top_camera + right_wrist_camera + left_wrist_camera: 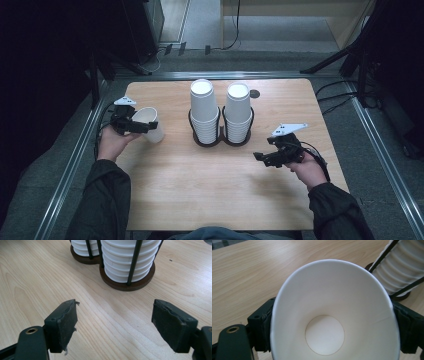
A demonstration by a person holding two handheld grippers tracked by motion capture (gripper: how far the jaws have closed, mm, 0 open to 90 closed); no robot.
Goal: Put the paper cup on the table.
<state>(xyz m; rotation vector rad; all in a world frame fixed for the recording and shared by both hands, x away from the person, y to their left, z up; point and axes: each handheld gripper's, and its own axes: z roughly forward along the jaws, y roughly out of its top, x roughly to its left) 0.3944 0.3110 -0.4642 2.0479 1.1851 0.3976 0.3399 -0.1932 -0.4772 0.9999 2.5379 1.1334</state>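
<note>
White paper cup: single cup (148, 123) clamped in left gripper (131, 125), at left side of table (210, 200), tipped on its side, mouth toward the person
Left gripper: jaws clenched on cup near the rim; in left gripper view cup (332, 315) sits between both pads, rim squeezed slightly oval, small crease at right edge
Right gripper: right gripper (264, 157) released, nothing between jaws, hovering low over bare wood, right of holder; pads (62, 325) stand wide apart
Stacks: two cup stacks (204, 107) and (237, 110), upside down, in a twin wire holder (222, 137) at table centre, well apart from held cup
Handling: judged very light, thin-walled, soft; crushes easily, rim already deforming; smooth paper could slip if grip loosens
Where to grip: judged best across the wall just below rolled rim, stiffest part; gentle squeeze only
Hidden: cup's outer wall and base underside out of sight in left gripper view; whether cup touches table can't tell
Cut off: stacks cropped at top in both gripper views; stack count unreadable
Hard to see: surroundings beyond table dark
</note>
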